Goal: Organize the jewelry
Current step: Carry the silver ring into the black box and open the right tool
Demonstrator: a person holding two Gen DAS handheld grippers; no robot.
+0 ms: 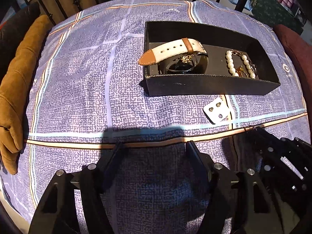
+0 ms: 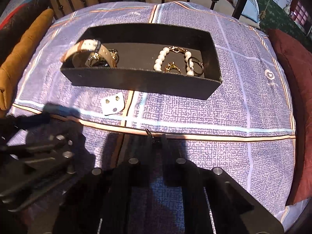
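Black open box (image 2: 140, 86) on a purple checked bedspread (image 2: 243, 101) — inside: white-strapped watch (image 1: 173, 50) at the left end, pearl bracelet (image 2: 161, 58), gold ring (image 2: 170, 67) and dark ring (image 2: 197, 66) at the right. White earring card (image 2: 112, 103) on the bedspread just before the box. Right gripper (image 2: 156, 136): fingers nearly pressed together, pinching a small wire hoop (image 2: 148, 131). Left gripper (image 1: 154, 146): fingers spread, nothing between — low over the bedspread.
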